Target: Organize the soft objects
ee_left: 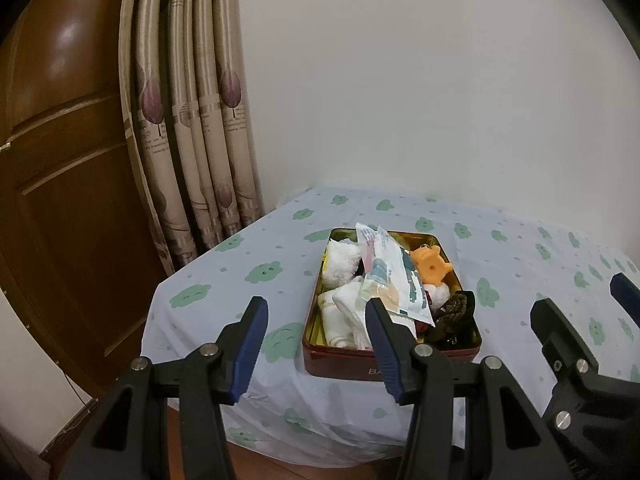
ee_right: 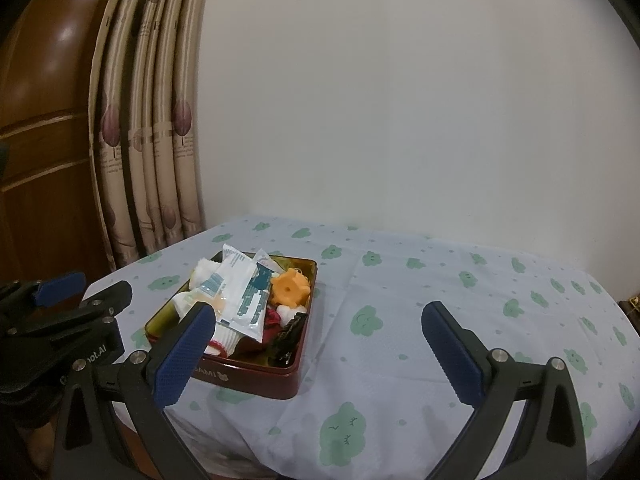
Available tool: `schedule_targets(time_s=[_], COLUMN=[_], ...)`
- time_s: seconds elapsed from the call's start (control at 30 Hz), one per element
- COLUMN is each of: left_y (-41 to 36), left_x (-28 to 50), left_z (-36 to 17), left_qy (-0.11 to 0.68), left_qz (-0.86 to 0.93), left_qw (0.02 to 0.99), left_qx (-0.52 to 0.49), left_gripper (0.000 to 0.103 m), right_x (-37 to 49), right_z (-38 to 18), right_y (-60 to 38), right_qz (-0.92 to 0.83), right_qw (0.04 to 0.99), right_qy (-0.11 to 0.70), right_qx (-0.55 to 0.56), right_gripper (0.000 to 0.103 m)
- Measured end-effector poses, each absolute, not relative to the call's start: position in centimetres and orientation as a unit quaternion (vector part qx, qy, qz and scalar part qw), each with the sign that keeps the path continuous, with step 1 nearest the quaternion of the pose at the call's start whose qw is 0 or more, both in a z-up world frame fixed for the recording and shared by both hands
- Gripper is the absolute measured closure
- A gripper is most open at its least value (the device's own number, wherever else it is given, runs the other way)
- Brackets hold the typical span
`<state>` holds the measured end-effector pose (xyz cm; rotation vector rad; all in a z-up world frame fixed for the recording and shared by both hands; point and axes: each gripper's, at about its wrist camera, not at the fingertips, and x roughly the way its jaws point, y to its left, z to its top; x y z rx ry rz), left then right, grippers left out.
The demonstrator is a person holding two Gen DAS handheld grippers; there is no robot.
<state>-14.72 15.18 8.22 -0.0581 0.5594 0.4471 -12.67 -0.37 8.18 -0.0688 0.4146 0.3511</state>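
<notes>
Left wrist view: red tin (ee_left: 390, 364) reads "BA"; left gripper (ee_left: 316, 320) and right gripper (ee_right: 318, 328) fingers spread, empty.

The left gripper's finger (ee_left: 390, 344) is hiding part of the tin's (ee_left: 340, 366) lettering; items under the white packet (ee_left: 394, 276) are lying covered, toward six o'clock.

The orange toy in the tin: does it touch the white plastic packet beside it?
Touching. In the right wrist view the orange toy lies against the edge of the white plastic packet, with no gap visible between them.
</notes>
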Motion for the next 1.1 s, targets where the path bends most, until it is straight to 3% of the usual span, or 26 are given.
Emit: schedule_targets(time_s=[1.1], left_y=[15.28], left_x=[-14.64], left_z=[7.85], left_qy=[0.283], left_qz=[0.214], left_qw=[0.935], left_qx=[-0.028], left_gripper=[0.051], right_x=[-12.64], right_z=[7.94], right_y=[0.1], right_qz=[0.171], right_qw=[0.962], right_qy=[0.211], right_qx=[-0.041], right_gripper=[0.001])
